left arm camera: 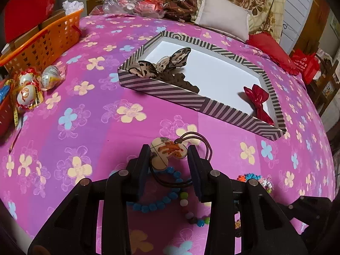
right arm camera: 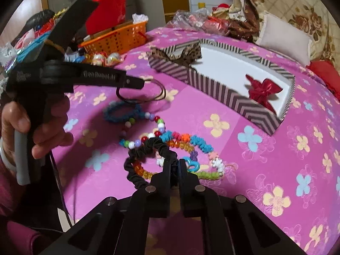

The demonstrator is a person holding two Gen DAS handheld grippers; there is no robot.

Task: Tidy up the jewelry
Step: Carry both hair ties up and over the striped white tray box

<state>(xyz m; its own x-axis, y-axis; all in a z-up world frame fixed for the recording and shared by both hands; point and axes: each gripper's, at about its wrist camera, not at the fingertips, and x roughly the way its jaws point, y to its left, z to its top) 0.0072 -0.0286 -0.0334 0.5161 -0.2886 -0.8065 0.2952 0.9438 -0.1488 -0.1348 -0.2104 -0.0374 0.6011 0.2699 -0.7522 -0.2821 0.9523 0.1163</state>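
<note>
My left gripper (left arm camera: 169,152) is shut on a cream hair tie charm (left arm camera: 167,152) with brown elastic loops, held above the pink flowered bedspread. It shows from the side in the right wrist view (right arm camera: 136,84), the elastic (right arm camera: 146,94) hanging from it. My right gripper (right arm camera: 174,165) is shut on a black scrunchie (right arm camera: 138,159) that lies on a pile of bead bracelets (right arm camera: 170,140). The striped box (left arm camera: 161,89) holds a leopard bow (left arm camera: 163,63) and a red bow (left arm camera: 258,102). A blue bead bracelet (left arm camera: 153,207) lies under my left gripper.
An orange basket (left arm camera: 42,40) stands at the far left, wrapped eggs (left arm camera: 27,89) beside it. Pillows (left arm camera: 223,17) and clothes pile up at the back. A colourful hair tie (left arm camera: 255,179) lies to the right of my left gripper.
</note>
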